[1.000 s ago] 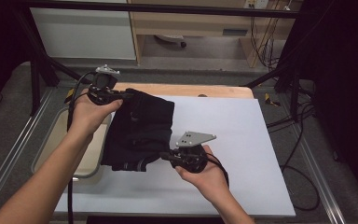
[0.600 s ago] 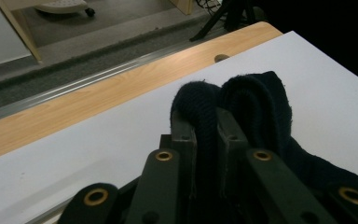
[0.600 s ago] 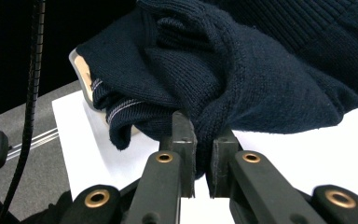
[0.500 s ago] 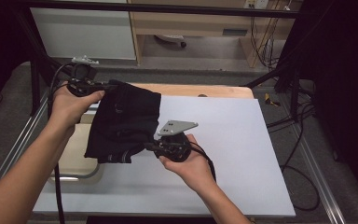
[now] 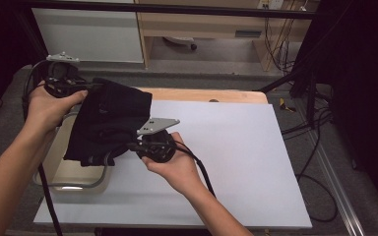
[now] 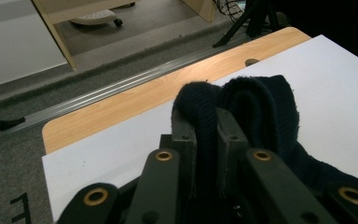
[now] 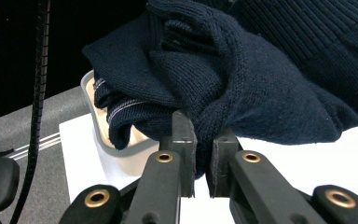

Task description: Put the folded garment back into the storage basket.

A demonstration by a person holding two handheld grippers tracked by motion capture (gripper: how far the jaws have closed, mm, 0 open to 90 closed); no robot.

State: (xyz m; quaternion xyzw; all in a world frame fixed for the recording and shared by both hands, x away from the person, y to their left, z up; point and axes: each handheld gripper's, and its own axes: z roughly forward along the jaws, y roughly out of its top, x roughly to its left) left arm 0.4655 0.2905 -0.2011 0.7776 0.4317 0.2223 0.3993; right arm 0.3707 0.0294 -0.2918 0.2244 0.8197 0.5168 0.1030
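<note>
The left gripper (image 6: 205, 135) has its two black jaws drawn nearly together, with a thick fold of dark navy knitted garment (image 6: 256, 107) pinched between them; the knit bulges up over the jaw tips and spills off to the right in that gripper's own view. In the high view this left gripper (image 5: 86, 86) sits at the far left of the scene, held in the person's left hand (image 5: 49, 105), clamping the garment's far upper edge.

The right gripper (image 7: 200, 140) is likewise closed to a narrow gap, with a lower fold of the same garment (image 7: 242, 79) caught between its jaws. In the high view the right gripper (image 5: 133, 146) is nearer and further right, held in the right hand (image 5: 174, 167), with its grey three-cornered plate (image 5: 157, 125) on top.

The garment (image 5: 108, 123) hangs bunched between the two grippers, lifted over the left part of the table. Under it sits a shallow pale tray (image 5: 76, 172) with a light rim, at the left edge of the white board (image 5: 236, 162); a corner of the tray (image 7: 121, 147) appears below the hanging knit in the right gripper view. The board lies on a wooden tabletop (image 5: 211, 95), whose bare strip shows along the far side. A black cable (image 5: 47, 196) trails down past the left forearm.
</note>
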